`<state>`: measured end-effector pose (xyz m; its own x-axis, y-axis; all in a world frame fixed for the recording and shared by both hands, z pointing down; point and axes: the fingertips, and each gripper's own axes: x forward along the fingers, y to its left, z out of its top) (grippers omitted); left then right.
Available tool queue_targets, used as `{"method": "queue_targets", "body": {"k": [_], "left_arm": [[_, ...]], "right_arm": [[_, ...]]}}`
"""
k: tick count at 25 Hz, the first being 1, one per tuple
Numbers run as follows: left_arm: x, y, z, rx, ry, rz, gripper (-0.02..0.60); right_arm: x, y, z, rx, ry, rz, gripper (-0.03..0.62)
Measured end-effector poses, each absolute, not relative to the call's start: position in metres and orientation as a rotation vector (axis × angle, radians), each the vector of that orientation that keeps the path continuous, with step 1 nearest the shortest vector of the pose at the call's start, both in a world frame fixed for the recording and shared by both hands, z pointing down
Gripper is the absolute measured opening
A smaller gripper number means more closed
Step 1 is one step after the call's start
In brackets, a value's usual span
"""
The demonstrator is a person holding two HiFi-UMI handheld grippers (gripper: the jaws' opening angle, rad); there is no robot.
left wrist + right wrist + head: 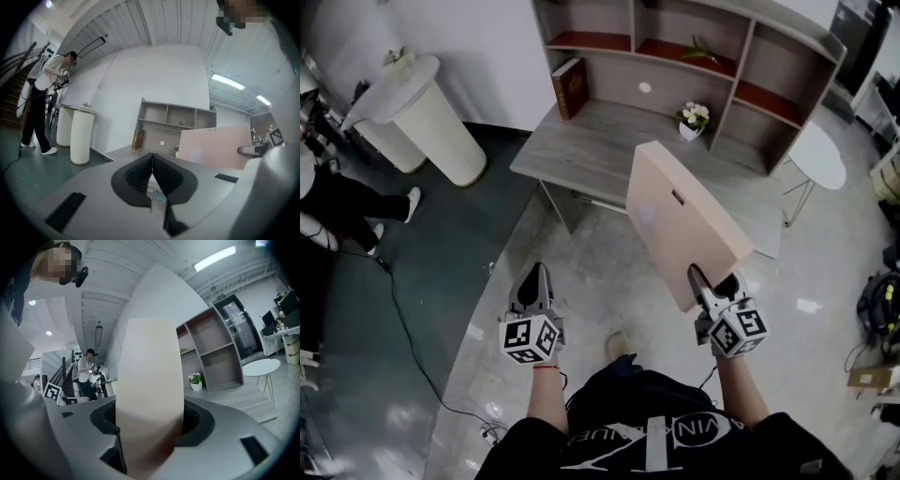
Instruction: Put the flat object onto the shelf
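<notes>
The flat object is a pale pink board held upright on its edge above the floor in front of me. My right gripper is shut on its near lower corner; in the right gripper view the board fills the gap between the jaws. My left gripper is level to the board's left, apart from it and shut on nothing; its jaws meet in the left gripper view. The grey shelf unit stands ahead on a grey desk. From the left gripper view the board partly hides the shelf.
A brown book leans at the shelf's left. A small white flower pot stands on the desk. A white round table is to the right and a white ribbed pedestal to the left. A person stands far left, a cable crosses the floor.
</notes>
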<state>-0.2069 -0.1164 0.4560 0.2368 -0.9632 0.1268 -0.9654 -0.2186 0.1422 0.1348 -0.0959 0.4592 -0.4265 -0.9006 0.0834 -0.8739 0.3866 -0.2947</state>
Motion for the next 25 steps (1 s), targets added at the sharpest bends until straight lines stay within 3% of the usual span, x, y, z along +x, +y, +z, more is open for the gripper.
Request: {"method": "queue_targets", "body": {"k": [25], "left_arm": [[-0.254,-0.198,0.462,2.314,-1.823,-0.028,0.006]], "right_arm": [[0.098,-0.176,0.47,-1.66,2.467,-0.51,0.29]]}}
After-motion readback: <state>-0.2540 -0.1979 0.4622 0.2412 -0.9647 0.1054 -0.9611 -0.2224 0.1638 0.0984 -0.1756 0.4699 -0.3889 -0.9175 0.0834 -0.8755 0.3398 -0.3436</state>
